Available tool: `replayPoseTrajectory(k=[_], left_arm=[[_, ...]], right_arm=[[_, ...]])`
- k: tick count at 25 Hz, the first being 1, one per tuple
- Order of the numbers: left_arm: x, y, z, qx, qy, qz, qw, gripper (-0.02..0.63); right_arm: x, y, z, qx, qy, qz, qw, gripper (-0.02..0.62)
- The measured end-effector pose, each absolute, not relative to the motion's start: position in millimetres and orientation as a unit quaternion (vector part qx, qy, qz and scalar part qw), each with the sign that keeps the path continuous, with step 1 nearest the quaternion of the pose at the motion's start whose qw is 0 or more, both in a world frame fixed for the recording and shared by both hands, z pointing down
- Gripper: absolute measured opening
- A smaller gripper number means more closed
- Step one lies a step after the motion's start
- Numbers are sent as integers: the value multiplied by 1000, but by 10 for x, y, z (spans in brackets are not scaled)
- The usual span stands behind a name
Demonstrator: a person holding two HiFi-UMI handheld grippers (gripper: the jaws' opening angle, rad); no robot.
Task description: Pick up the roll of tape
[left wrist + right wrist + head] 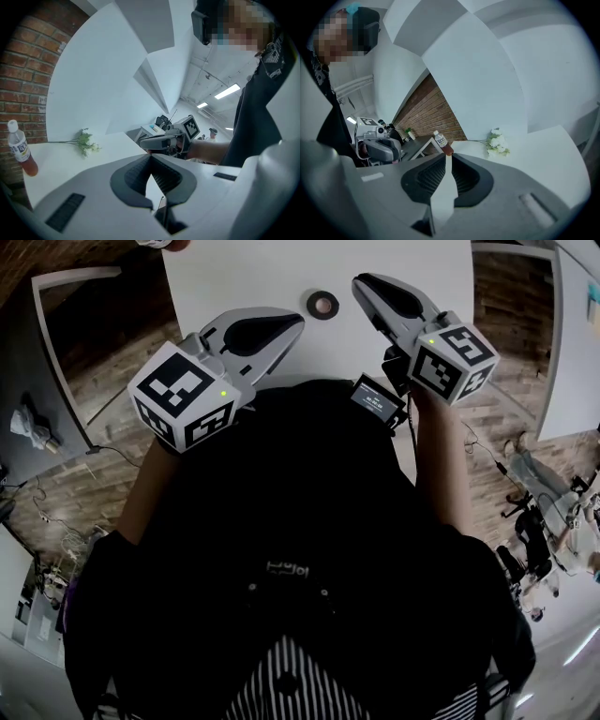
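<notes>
On the white tabletop (234, 277), the small black tape roll (323, 304) is seen upper centre, untouched. Left gripper (297, 322) is closed, empty; right gripper (358, 281), being opened on nothing, should be widened before straddling.

Tape roll (322, 304) flat on white table (234, 277), far side — between left gripper (296, 324) and right gripper (360, 283) (jaws opening, empty), untouched.

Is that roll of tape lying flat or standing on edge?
Lying flat: from above, the roll of tape shows as a full ring on the white table.
</notes>
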State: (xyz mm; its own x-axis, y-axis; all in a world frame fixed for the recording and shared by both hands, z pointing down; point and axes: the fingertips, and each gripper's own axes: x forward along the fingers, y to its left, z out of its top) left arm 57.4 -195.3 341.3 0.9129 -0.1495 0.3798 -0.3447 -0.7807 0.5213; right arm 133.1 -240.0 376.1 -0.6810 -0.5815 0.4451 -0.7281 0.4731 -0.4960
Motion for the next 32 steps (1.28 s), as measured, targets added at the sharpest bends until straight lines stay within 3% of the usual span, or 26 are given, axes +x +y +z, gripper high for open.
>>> replayPoseTrajectory(k=[32], left_arm=[[341, -2022, 3501, 915, -171, 155, 331, 5]], right_arm=[[1087, -2350, 4708, 320, -838, 380, 226, 203]])
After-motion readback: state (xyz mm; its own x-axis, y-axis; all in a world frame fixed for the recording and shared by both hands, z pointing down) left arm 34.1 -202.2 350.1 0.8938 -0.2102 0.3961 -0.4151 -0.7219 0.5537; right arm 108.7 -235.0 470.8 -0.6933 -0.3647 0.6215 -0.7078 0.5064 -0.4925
